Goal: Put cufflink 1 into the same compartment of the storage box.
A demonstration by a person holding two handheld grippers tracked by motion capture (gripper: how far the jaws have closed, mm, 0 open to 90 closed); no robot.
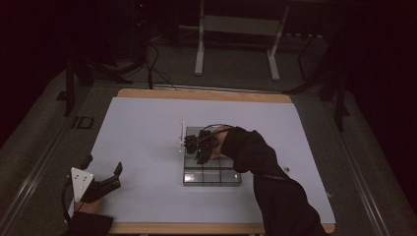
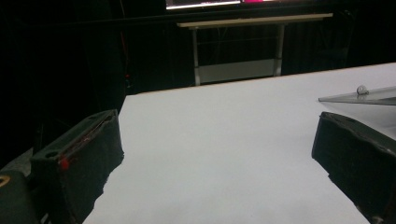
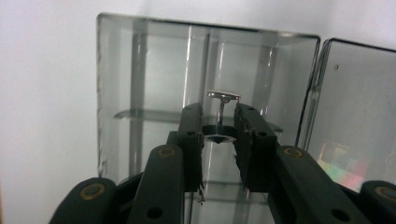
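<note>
- A small clear pin [image 3: 223,109] is pinched upright between the pads of the right gripper [image 3: 219,135], over the compartments of the clear box [image 3: 140,70] at mid-table — probably to be set in one.
- Lid [image 3: 359,107] lies swung open, beside the box.
- Left gripper [image 1: 105,179] rests spread and empty at the table [image 1: 147,128] edge — kept clear.

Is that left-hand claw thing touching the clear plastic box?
Apart. In the high view the left gripper rests near the table's corner, with bare white tabletop between it and the clear box.
</note>
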